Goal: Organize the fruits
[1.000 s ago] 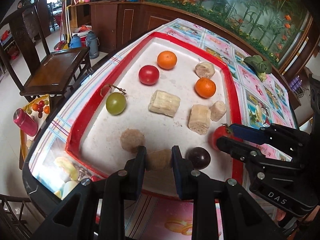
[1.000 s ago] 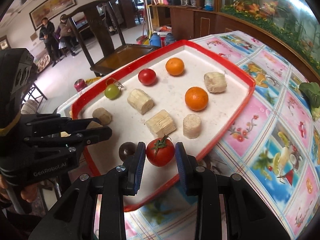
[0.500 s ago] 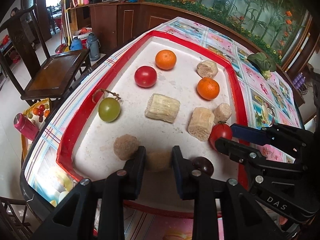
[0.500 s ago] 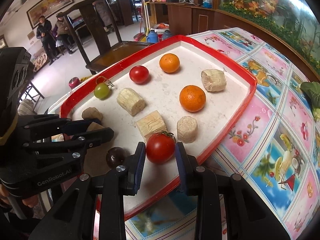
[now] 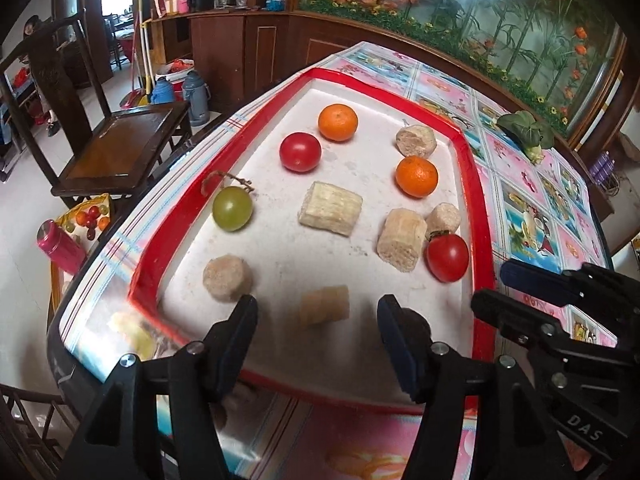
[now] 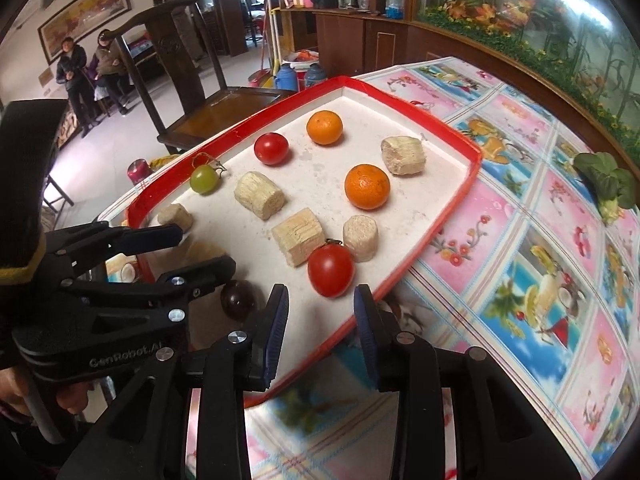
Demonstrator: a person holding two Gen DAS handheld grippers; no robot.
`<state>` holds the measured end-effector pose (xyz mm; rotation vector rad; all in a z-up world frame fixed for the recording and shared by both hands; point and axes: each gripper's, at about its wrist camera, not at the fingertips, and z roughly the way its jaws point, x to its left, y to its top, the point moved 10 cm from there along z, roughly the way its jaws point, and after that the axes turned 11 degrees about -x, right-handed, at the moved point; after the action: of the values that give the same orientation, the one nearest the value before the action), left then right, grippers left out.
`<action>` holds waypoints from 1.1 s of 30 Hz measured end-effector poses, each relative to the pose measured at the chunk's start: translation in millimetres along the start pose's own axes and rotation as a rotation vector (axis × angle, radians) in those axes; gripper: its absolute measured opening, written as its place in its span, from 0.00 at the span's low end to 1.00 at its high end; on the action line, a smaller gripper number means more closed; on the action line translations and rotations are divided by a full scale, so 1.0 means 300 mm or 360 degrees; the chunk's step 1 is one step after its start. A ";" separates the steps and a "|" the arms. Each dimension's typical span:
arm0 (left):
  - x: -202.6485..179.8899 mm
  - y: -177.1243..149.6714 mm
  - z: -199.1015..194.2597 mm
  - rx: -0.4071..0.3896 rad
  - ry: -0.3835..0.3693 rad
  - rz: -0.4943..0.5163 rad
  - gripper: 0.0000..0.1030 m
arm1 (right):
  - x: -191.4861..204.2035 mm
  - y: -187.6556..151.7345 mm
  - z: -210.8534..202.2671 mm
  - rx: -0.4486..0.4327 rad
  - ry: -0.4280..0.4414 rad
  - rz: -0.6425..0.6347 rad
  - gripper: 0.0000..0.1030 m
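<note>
A: Left gripper [image 5: 318, 316], state?

B: Jaws roughly half apart, having just been opening. A pale, fibrous cane piece [image 5: 323, 310] lies on the tray between the fingers, touched by neither pad. A dark, glossy round fruit [image 6: 237, 299] sits just beside its right finger.

A: Right gripper [image 6: 321, 312]?

B: Jaws narrowly parted, having just eased open slightly. The stemmed tomato [image 6: 331, 270], smooth and red, rests on the tray just ahead of the fingertips; the pads do not press on it.

A: Support and contents?

B: A shallow rectangular tray [image 5: 466, 160] with a raised red rim and a matt white, speckled floor lies on the bench [image 6: 552, 216], which is covered with a glossy cloth printed with fruit pictures. On the tray: two dimpled oranges [image 5: 416, 176] [image 5: 337, 122], a second tomato [image 5: 300, 151], a green grape [image 5: 232, 208] with a dry twig stem, and several stubby, coarse-grained beige cylinders, one [image 5: 227, 278] near the left finger.

A: Off the tray?

B: A leafy green vegetable [image 6: 606, 182] on the cloth, well apart.
</note>
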<state>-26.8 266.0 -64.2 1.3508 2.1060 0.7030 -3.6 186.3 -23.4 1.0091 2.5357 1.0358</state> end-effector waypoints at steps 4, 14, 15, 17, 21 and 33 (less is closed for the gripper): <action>-0.001 -0.002 -0.069 -0.0078 0.0080 -0.0016 0.63 | -0.004 -0.028 -0.047 0.0003 0.0008 0.0040 0.37; 0.010 -0.120 -0.174 -0.0098 0.0278 -0.0099 0.92 | -0.002 -0.130 -0.196 -0.0068 -0.0085 0.0018 0.89; 0.007 -0.135 -0.175 -0.0082 0.0284 -0.0111 0.92 | 0.000 -0.135 -0.205 -0.0078 -0.0094 0.0007 0.89; -0.001 -0.161 -0.178 -0.0061 0.0298 -0.0132 0.93 | 0.004 -0.146 -0.222 -0.0089 -0.0109 -0.0008 0.89; -0.012 -0.210 -0.195 -0.0030 0.0355 -0.0118 0.95 | -0.001 -0.176 -0.229 -0.0063 -0.0124 0.0002 0.89; -0.042 -0.241 -0.234 -0.0093 0.0351 -0.0013 1.00 | -0.023 -0.221 -0.246 -0.0034 -0.0152 0.0029 0.89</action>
<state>-116.4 218.5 -60.6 1.2825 2.2399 0.9400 -64.7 108.1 -15.6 1.0520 2.4384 0.9924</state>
